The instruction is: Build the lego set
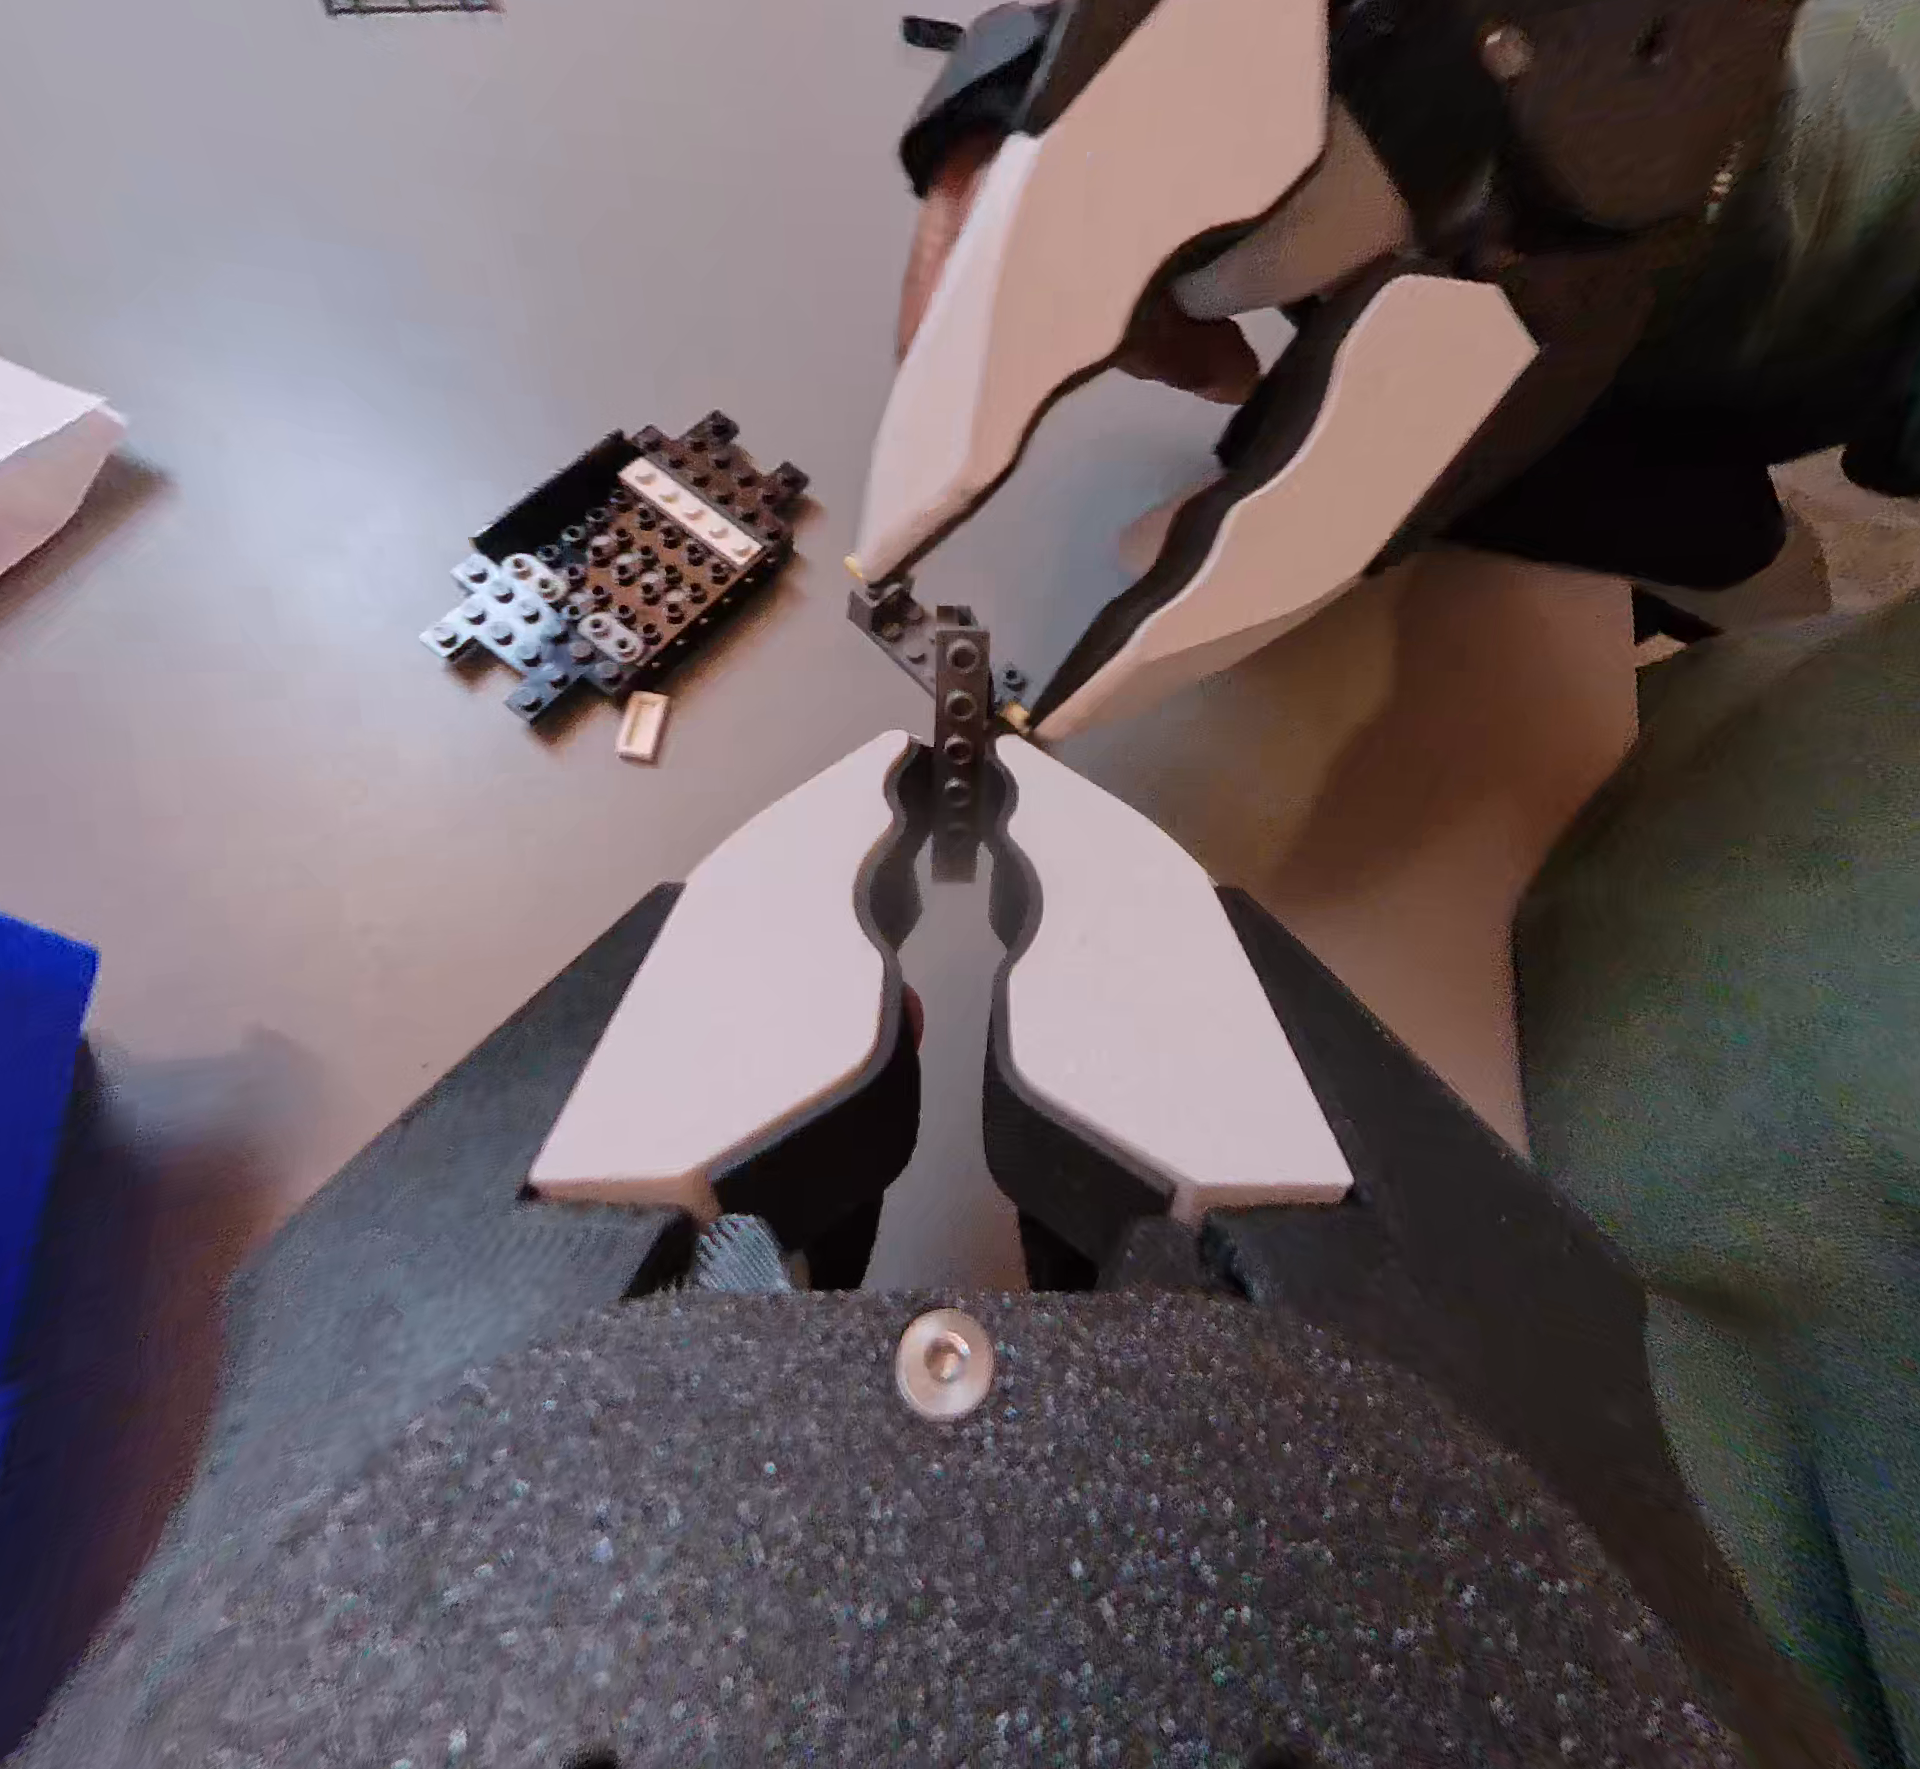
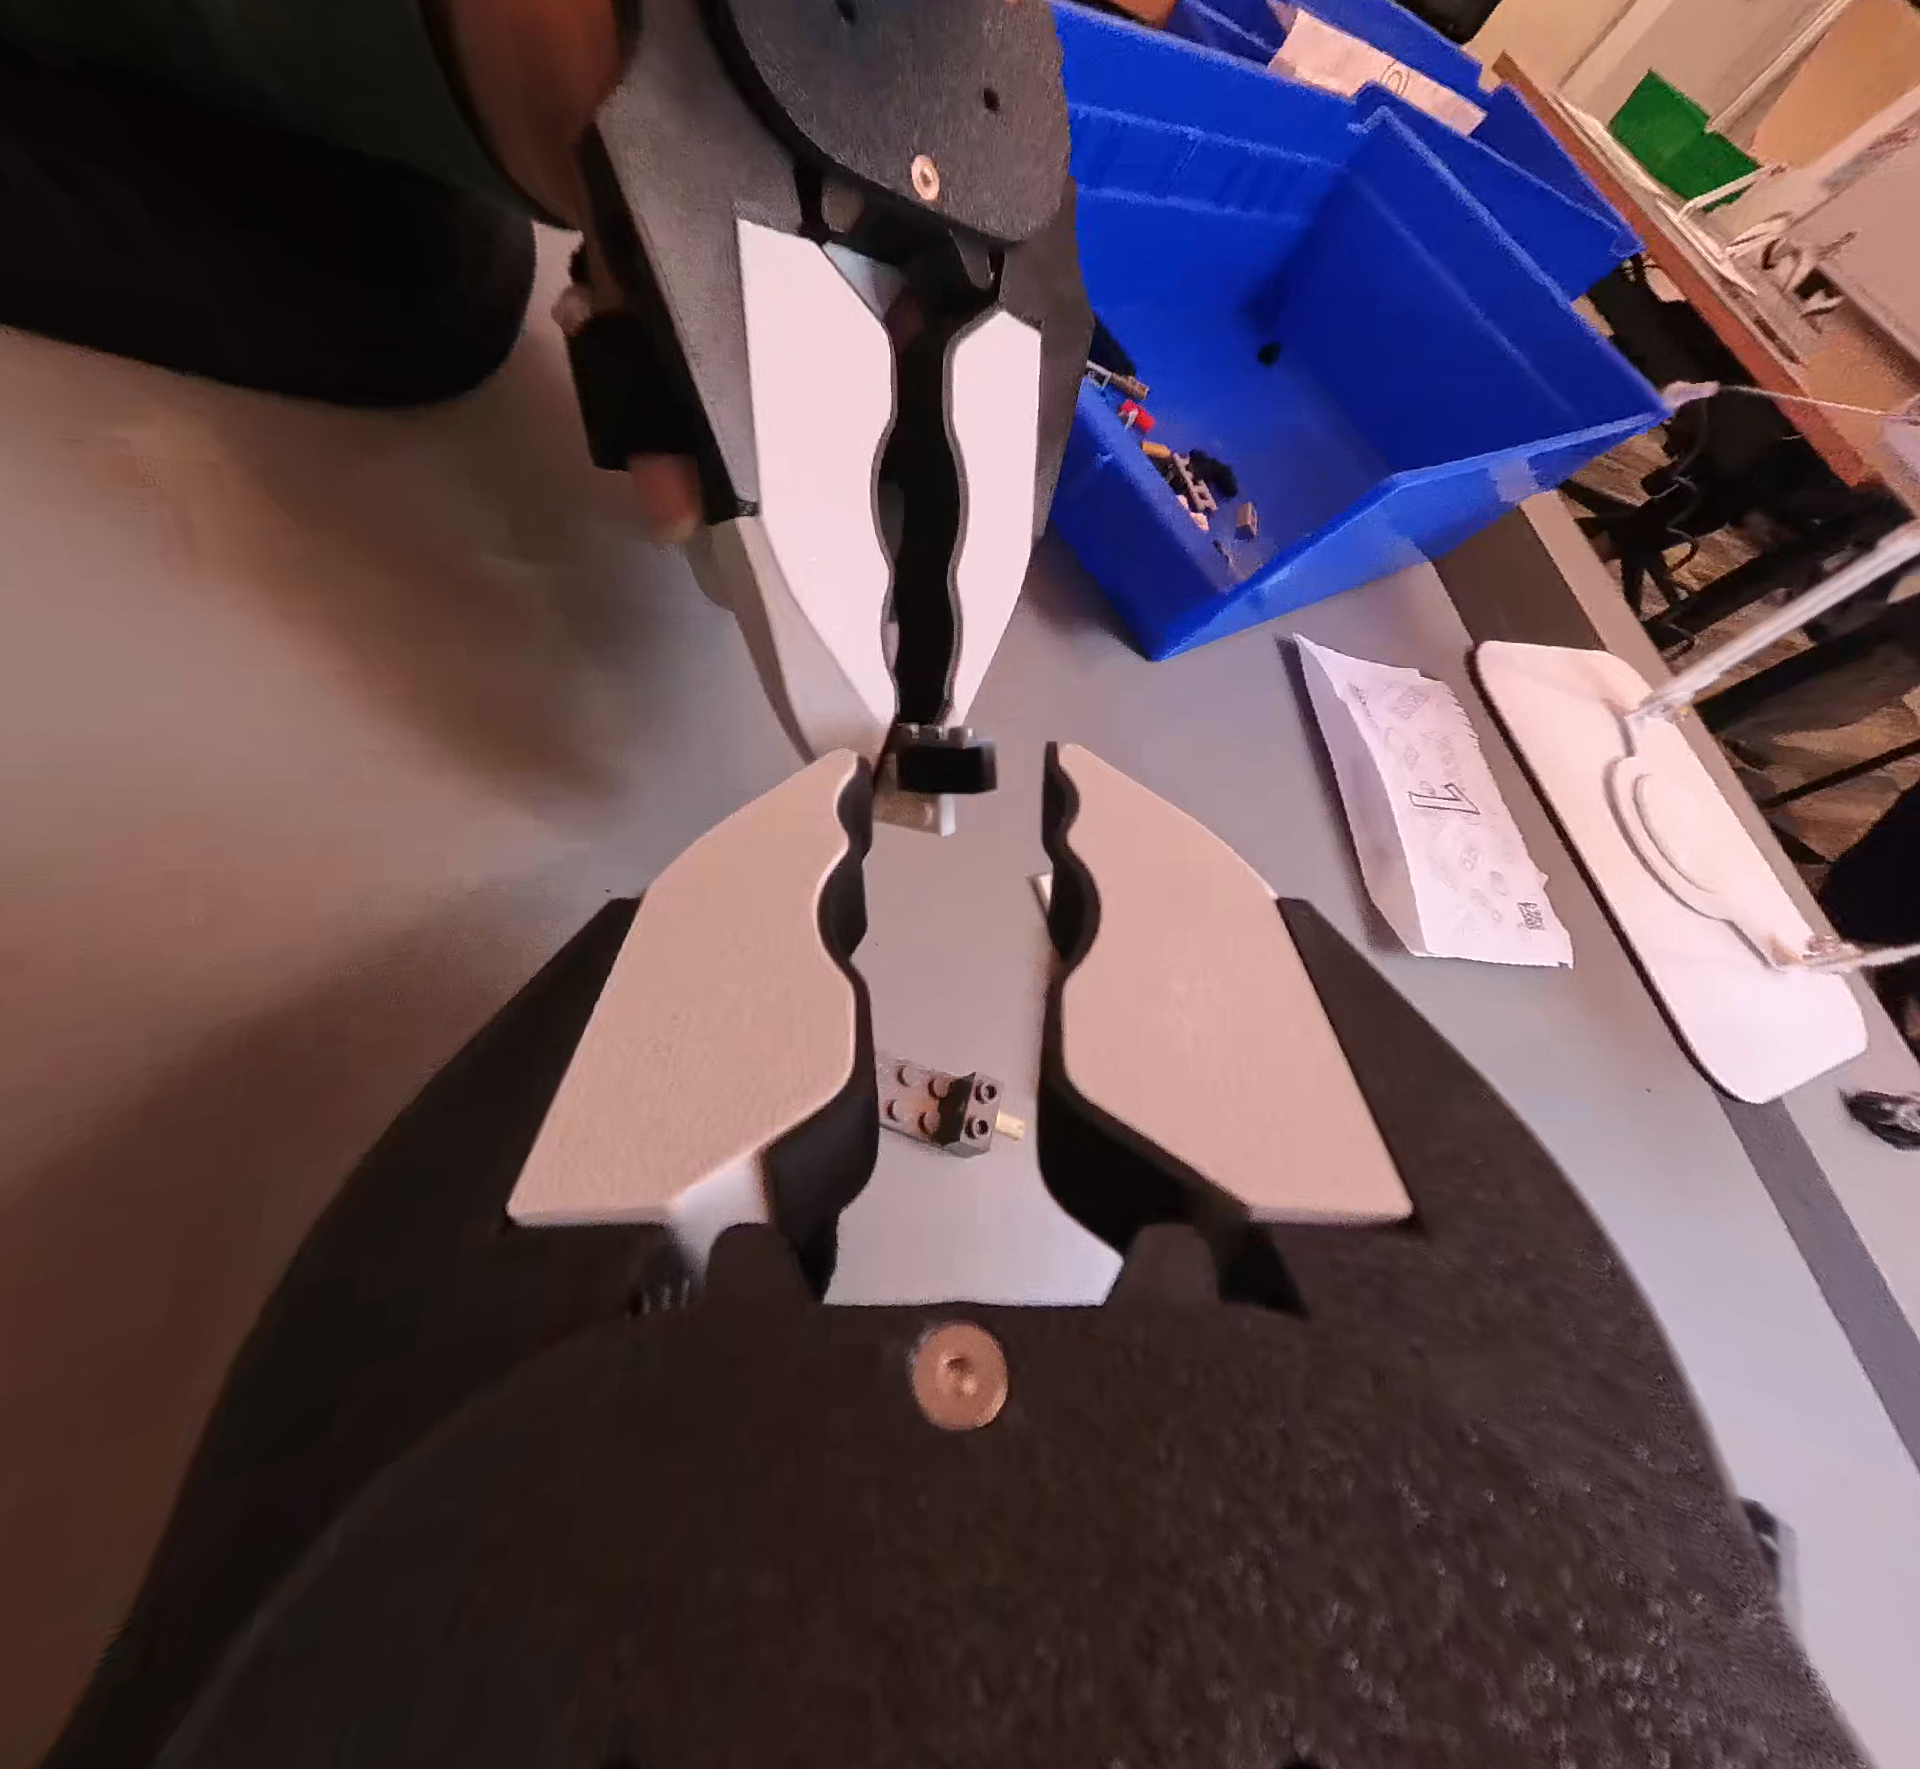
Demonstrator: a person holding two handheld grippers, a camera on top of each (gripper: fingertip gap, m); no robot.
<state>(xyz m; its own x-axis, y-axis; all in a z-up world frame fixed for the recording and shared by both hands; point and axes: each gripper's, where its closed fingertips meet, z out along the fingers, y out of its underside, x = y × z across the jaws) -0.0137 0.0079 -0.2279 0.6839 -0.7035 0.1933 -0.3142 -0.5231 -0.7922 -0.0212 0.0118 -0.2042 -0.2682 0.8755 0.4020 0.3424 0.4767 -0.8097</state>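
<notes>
Our left gripper clamps a dark holed beam, its long axis toward twelve o'clock, while just past its far end our right gripper stands open, empty, around it, and a brick assembly lies at ten o'clock on the table

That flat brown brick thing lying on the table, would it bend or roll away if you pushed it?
Probably not. The brown brick build looks like hard plastic plates snapped together, so likely stiff. It lies flat on the table, so it should slide, not roll. The grey plates at one end might pop off.
</notes>
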